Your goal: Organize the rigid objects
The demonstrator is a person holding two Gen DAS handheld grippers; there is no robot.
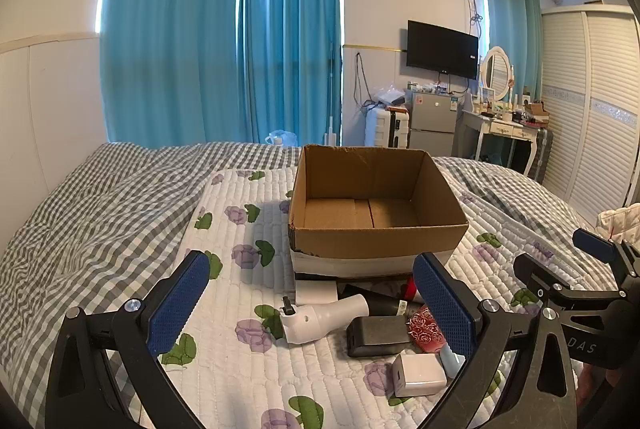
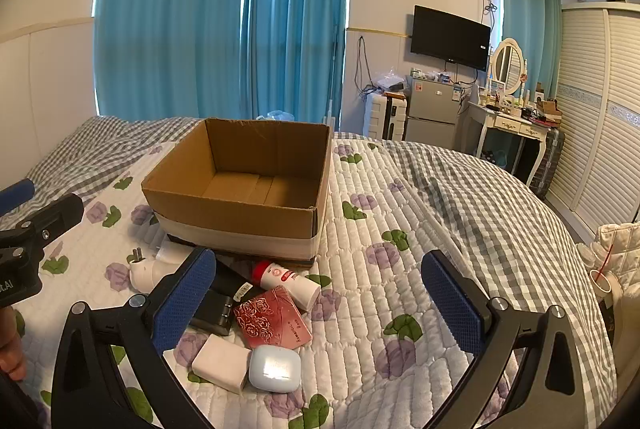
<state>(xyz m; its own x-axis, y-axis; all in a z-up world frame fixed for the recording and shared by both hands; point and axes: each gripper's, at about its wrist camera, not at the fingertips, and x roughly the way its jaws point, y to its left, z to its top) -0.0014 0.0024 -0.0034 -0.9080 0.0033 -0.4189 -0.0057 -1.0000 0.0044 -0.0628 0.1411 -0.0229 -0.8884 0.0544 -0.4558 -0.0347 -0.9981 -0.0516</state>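
Observation:
An empty cardboard box (image 1: 376,205) (image 2: 244,185) stands on the quilted floral mat. In front of it lies a small pile: a white angled plug-like device (image 1: 320,321) (image 2: 150,273), a black charger block (image 1: 378,335) (image 2: 214,311), a red rose-patterned card box (image 1: 426,329) (image 2: 272,319), a white cube (image 1: 420,375) (image 2: 222,363), a pale blue earbud case (image 2: 275,369) and a red-capped white bottle (image 2: 288,281). My left gripper (image 1: 316,313) hovers open over the pile. Also open with nothing between its pads, my right gripper (image 2: 320,309) hangs just right of the pile.
The mat lies on a grey checked bedspread (image 1: 92,213). A white quilted bag (image 2: 616,249) sits at the bed's right edge. Blue curtains, a small fridge (image 1: 434,117), a dressing table (image 2: 512,125) and a wardrobe stand beyond the bed.

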